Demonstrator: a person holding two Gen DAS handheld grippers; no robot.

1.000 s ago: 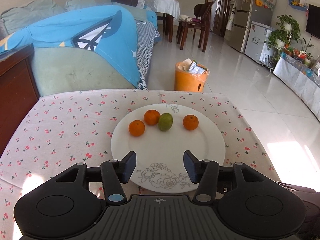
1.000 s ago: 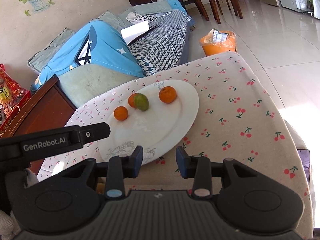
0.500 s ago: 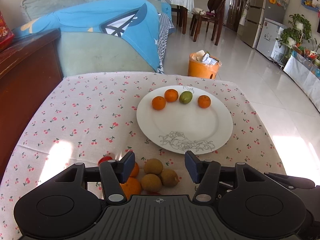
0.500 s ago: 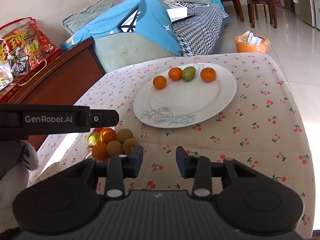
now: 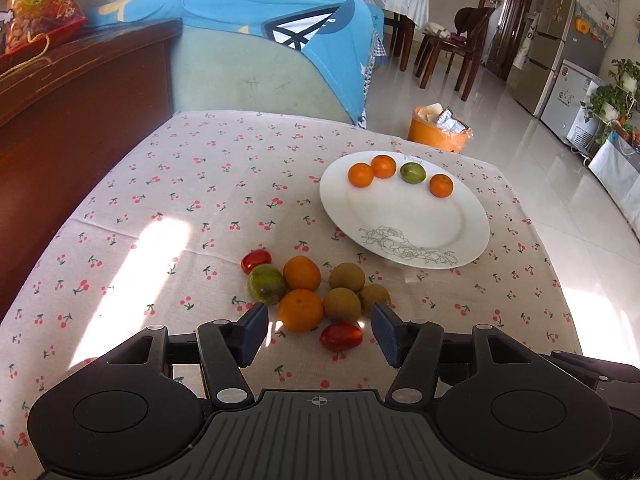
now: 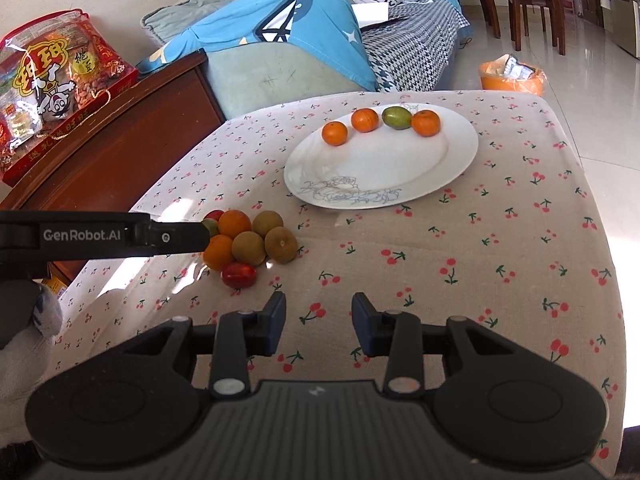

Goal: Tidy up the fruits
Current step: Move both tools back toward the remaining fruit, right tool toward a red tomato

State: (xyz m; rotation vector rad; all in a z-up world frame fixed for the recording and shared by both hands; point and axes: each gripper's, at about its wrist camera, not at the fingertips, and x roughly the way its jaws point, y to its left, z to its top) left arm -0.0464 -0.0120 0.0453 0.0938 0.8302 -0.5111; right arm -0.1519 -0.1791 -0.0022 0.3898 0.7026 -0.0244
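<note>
Fruit pile fully visible left wrist; right wrist shows gloved hand.

2 wrist views, angled down, sharing plate

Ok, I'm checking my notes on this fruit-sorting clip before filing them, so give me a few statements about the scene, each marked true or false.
1. The white plate holds four fruits. True.
2. All the fruit on the plate is orange. False: one is a green fruit.
3. The loose fruit pile lies on the cloth beside the plate. True.
4. The left gripper grips a tomato. False: its jaws are opening, pads clear of the fruit.
5. The right gripper holds nothing. True.
</note>
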